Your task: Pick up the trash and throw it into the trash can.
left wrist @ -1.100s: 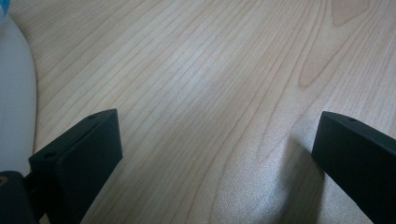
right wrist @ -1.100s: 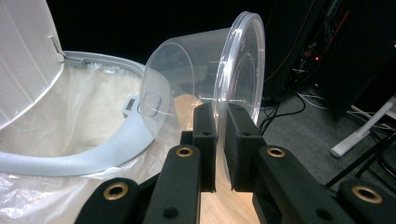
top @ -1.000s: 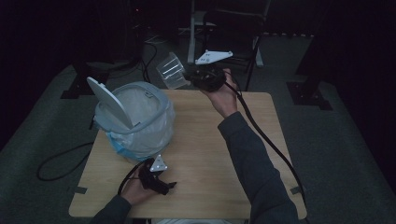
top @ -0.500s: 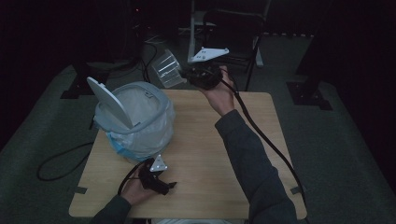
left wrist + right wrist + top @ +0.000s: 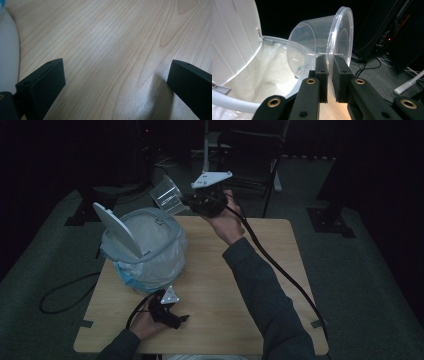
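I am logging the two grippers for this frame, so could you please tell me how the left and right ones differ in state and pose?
The left gripper rests low on the wooden table with its jaws wide open and nothing between them. The right gripper is raised near the table's far edge, shut on the rim of a clear plastic container, held tilted beside the lined bin. Both are black and hand-held, with trailing cables.

No text, label, brand or number can be read anywhere; faint embossed marks on the clear plastic container (image 5: 322, 50), centre frame, stay illegible.
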The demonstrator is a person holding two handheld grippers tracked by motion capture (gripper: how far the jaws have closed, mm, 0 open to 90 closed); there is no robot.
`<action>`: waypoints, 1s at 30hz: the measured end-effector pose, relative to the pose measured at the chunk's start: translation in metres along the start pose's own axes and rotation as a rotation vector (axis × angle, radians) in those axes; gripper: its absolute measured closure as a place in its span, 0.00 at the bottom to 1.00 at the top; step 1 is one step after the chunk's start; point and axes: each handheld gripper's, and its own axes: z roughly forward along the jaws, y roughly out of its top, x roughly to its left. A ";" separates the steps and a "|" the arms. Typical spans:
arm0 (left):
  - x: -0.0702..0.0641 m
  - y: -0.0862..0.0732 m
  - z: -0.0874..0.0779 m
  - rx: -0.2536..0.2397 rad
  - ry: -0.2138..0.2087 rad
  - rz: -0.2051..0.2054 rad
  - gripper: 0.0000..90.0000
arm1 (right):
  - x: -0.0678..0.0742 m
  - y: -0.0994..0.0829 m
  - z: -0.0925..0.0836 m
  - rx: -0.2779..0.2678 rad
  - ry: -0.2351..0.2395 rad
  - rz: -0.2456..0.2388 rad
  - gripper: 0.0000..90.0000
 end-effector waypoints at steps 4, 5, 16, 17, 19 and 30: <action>0.000 0.000 0.000 -0.002 0.000 -0.002 0.02 | 0.005 0.004 0.002 -0.006 0.019 -0.005 0.92; 0.000 0.000 0.000 -0.001 -0.002 -0.002 0.02 | 0.006 0.005 0.003 -0.005 0.022 -0.010 0.92; 0.000 0.000 0.000 -0.001 -0.002 0.001 0.02 | 0.018 0.016 0.010 -0.007 0.056 -0.032 0.92; 0.000 0.000 0.000 0.000 -0.002 0.001 0.02 | 0.018 0.016 0.011 -0.009 0.058 -0.036 0.92; 0.000 0.000 0.000 0.000 -0.002 0.002 0.02 | 0.019 0.017 0.011 -0.011 0.061 -0.036 0.92; 0.000 0.000 0.000 0.000 -0.003 0.003 0.02 | 0.023 0.017 0.014 -0.015 0.088 -0.031 0.92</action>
